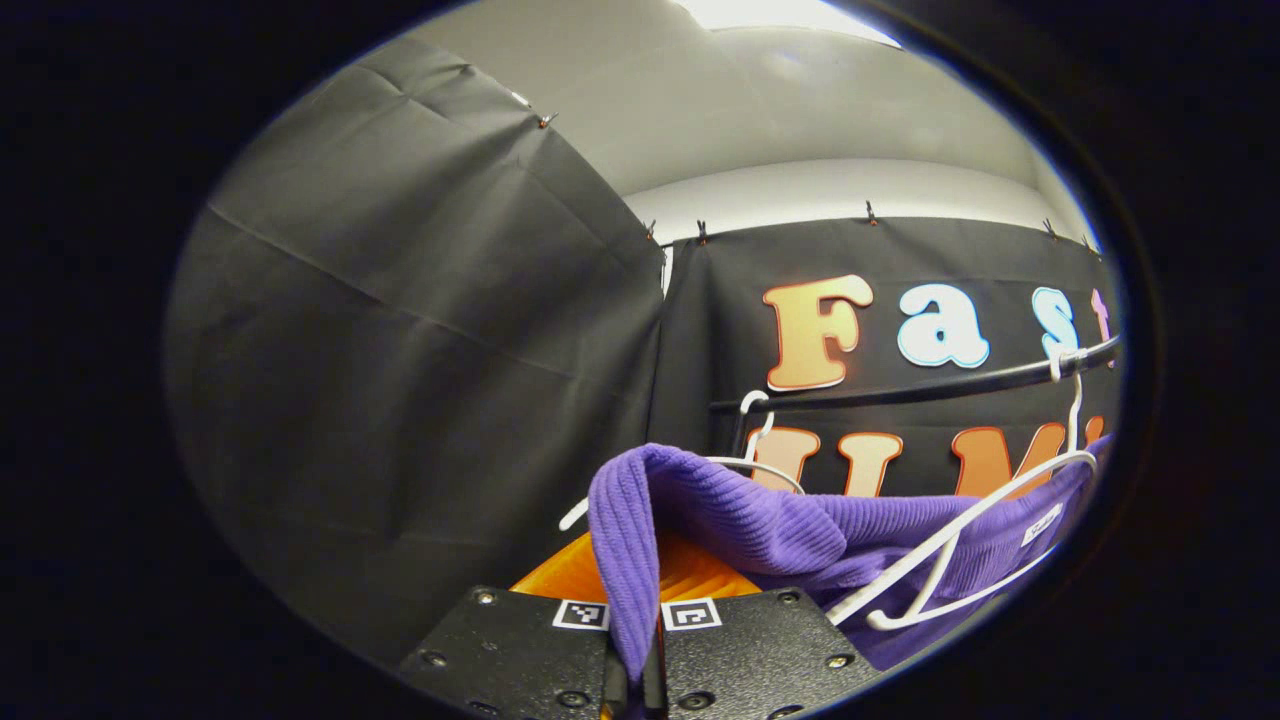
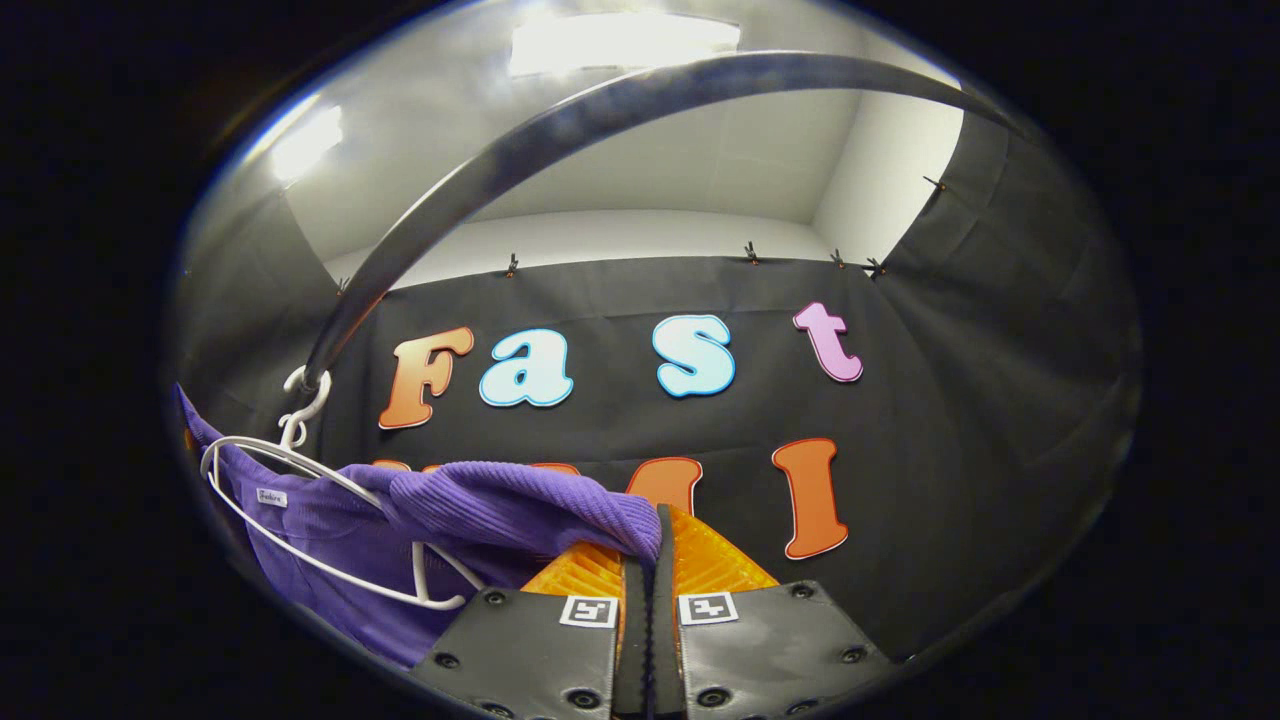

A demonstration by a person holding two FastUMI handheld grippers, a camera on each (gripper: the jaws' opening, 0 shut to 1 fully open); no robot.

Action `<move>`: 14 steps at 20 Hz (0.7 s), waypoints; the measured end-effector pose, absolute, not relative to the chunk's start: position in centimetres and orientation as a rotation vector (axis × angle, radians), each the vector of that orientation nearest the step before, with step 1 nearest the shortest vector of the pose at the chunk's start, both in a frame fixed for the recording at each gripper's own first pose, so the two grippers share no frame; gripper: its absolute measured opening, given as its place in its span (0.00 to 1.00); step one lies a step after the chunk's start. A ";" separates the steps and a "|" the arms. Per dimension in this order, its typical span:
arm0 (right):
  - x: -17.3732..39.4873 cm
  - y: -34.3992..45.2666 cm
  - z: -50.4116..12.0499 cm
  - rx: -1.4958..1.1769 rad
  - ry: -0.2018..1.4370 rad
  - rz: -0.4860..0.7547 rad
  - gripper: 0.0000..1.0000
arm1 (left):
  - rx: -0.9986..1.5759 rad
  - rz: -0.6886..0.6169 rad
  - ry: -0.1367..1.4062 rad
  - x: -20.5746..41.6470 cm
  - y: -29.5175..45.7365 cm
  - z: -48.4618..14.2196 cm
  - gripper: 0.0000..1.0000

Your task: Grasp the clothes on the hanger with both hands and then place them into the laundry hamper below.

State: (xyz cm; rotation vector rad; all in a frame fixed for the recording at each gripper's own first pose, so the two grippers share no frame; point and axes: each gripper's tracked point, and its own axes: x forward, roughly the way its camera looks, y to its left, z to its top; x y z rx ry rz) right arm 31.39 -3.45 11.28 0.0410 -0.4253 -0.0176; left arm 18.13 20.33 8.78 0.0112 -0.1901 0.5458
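Black cloth walls close off the booth behind the rack, pinned along their top edge under a pale ceiling with a bright light panel.

Left gripper view: my left gripper [image 1: 634, 655] has its jaws closed on a fold of the purple ribbed knit garment [image 1: 790, 525]; the fabric rises from between the jaws toward 12 o'clock, then drapes away toward 3 o'clock. A white plastic hanger [image 1: 945, 545] lies against the garment at 4 o'clock, its hook on the dark metal rail [image 1: 930, 385] that runs across at 3 o'clock. A second white hanger [image 1: 757, 440] hooks on the same rail near its left end.

Right gripper view: my right gripper [image 2: 650, 640] has its jaws pressed together on the garment's edge [image 2: 520, 510], which stretches away toward 9 o'clock. The hanger [image 2: 300, 455] sits inside the garment at 8 o'clock, hooked on the rail [image 2: 560, 115] arching overhead toward 12 o'clock.
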 end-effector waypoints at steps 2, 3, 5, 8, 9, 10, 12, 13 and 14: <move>31.7 -3.4 11.3 0.037 -0.419 -0.016 0.09 | 0.013 0.538 -0.137 19.0 20.7 6.1 0.05; 31.9 -3.3 11.2 0.042 -0.410 -0.011 0.09 | 0.005 0.536 -0.108 19.1 20.8 4.5 0.05; 32.6 -2.9 10.7 0.043 -0.394 -0.004 0.09 | -0.015 0.539 -0.060 19.3 20.7 1.2 0.05; 33.0 -3.7 10.4 0.002 -0.387 -0.033 0.09 | 0.032 0.535 -0.026 19.2 19.9 -1.7 0.05; 33.2 -4.0 10.0 -0.008 -0.378 -0.044 0.09 | 0.053 0.524 -0.016 19.4 19.4 -2.4 0.05; 33.4 -4.3 9.7 -0.013 -0.370 -0.054 0.09 | 0.062 0.512 -0.009 19.5 19.0 -2.9 0.05; 33.5 -4.9 9.0 -0.023 -0.359 -0.073 0.09 | 0.066 0.490 -0.004 19.5 18.4 -3.2 0.05; 33.5 -5.2 8.6 -0.033 -0.352 -0.080 0.09 | 0.071 0.482 -0.002 19.3 18.2 -3.2 0.05; 33.5 -5.6 8.3 -0.042 -0.343 -0.086 0.09 | 0.079 0.475 0.001 19.3 18.1 -3.3 0.05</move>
